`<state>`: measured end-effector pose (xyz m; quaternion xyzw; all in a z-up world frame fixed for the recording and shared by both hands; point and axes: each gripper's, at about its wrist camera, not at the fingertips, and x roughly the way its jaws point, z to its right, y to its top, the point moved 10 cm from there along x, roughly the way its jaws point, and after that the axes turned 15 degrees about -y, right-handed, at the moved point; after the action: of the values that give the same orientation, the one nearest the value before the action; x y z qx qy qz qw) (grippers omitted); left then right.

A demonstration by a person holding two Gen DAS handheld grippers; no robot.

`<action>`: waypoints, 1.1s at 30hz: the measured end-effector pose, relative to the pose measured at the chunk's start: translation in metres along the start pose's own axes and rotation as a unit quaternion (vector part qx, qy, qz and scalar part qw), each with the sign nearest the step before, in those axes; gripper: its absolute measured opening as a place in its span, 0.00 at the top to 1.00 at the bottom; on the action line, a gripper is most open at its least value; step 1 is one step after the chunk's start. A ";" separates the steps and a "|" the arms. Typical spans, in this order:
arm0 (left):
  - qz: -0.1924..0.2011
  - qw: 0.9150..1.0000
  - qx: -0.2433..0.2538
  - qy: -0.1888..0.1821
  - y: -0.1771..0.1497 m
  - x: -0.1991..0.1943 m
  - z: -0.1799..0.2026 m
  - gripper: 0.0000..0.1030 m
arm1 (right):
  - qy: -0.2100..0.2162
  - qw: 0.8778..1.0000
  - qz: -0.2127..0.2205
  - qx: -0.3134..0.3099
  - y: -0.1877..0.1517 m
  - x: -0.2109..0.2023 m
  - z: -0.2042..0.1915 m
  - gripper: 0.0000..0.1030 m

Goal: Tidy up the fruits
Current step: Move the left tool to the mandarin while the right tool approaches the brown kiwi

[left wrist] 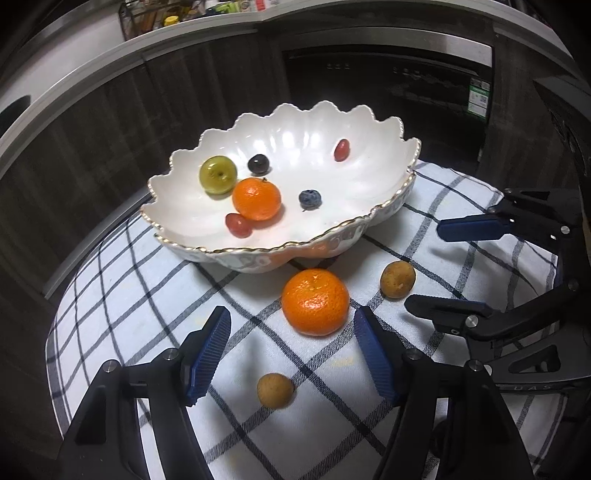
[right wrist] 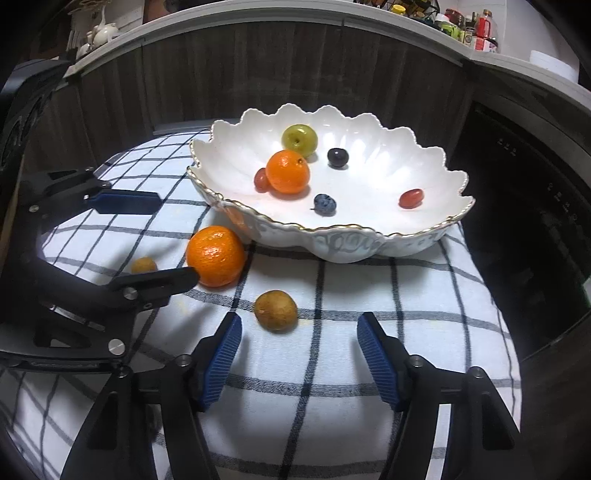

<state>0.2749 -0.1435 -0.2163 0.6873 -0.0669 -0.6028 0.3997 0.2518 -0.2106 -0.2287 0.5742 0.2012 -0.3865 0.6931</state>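
A white scalloped bowl holds a green fruit, an orange, a dark grape, a blueberry and two red grape tomatoes. On the checked cloth in front lie a tangerine and two brown longans. My left gripper is open, the tangerine just ahead between its fingertips. My right gripper is open, one longan just ahead of it.
The checked cloth covers a small table with drops at its edges. Dark wood cabinets and a white counter with bottles stand behind. A dark appliance is at the right.
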 end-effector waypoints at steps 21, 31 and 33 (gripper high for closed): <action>-0.045 0.997 -0.013 -0.057 -0.003 0.036 0.001 0.48 | 0.048 0.999 -0.019 0.007 -0.003 0.016 -0.011 0.54; -0.039 0.997 -0.029 -0.065 -0.005 0.038 0.001 0.58 | 0.070 0.997 -0.018 0.009 -0.001 0.020 -0.019 0.71; -0.037 0.997 -0.031 -0.064 -0.006 0.038 0.000 0.59 | 0.070 0.997 -0.018 0.009 0.000 0.020 -0.020 0.71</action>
<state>0.2822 -0.1614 -0.2489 0.6362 -0.0479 -0.6621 0.3932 0.2674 -0.1977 -0.2487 0.6023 0.2564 -0.3590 0.6653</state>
